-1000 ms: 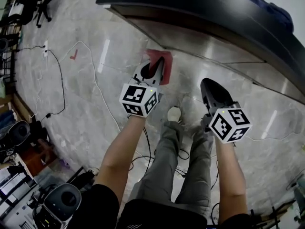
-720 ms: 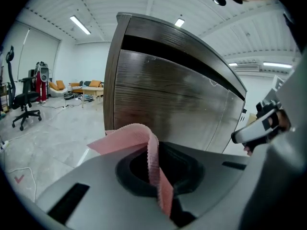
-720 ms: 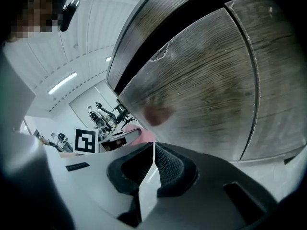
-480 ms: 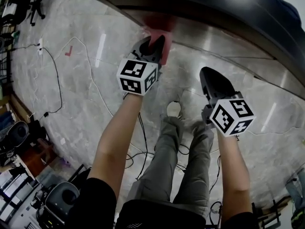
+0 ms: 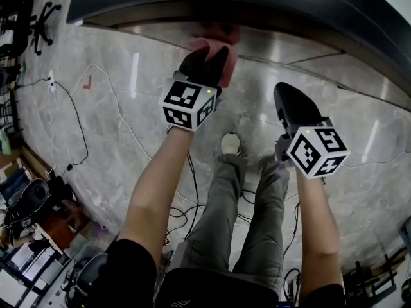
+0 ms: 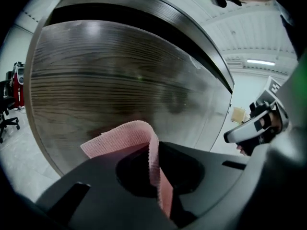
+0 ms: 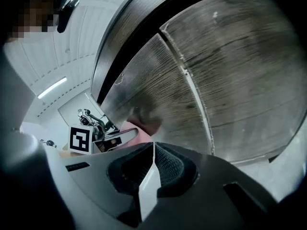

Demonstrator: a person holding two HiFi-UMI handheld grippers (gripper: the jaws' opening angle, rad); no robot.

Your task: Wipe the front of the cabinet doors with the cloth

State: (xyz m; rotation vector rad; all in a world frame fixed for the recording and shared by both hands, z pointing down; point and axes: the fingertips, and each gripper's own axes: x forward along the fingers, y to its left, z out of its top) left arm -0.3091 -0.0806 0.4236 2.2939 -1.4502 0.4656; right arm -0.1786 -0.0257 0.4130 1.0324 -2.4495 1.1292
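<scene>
Moved since a second ago: left gripper (image 5: 207,61) has carried the cloth (image 5: 200,43) forward from over the floor (image 5: 115,108) up to the cabinet doors (image 5: 282,42); right gripper (image 5: 290,104) has hardly shifted.
Left jaws: mine are clamped on one fold of the pink cloth, which stands up between them and flops over to the left.
Cloth, position: pinched at my jaw tips, with the loose end ahead and left of them. It is at or just off the wood-grain door front; I cannot tell whether it touches.
Door ahead of left jaws: dark wood grain fills the left gripper view, under a dark overhanging top (image 5: 257,2).
Door seam (image 7: 194,92): pale line between two doors, ahead of my right jaws.
Right jaws: together with nothing between them, pointed at the doors but apart from them.
Risk, slip: only a narrow fold is held, so drag along the grain could pull the cloth out of my jaws.
Risk, scrape: the cloth hangs to one side, so a hard jaw tip could meet the door bare if I press straight in.
Risk, miss: the lower edge near the floor may go unwiped if I keep the stroke high.
</scene>
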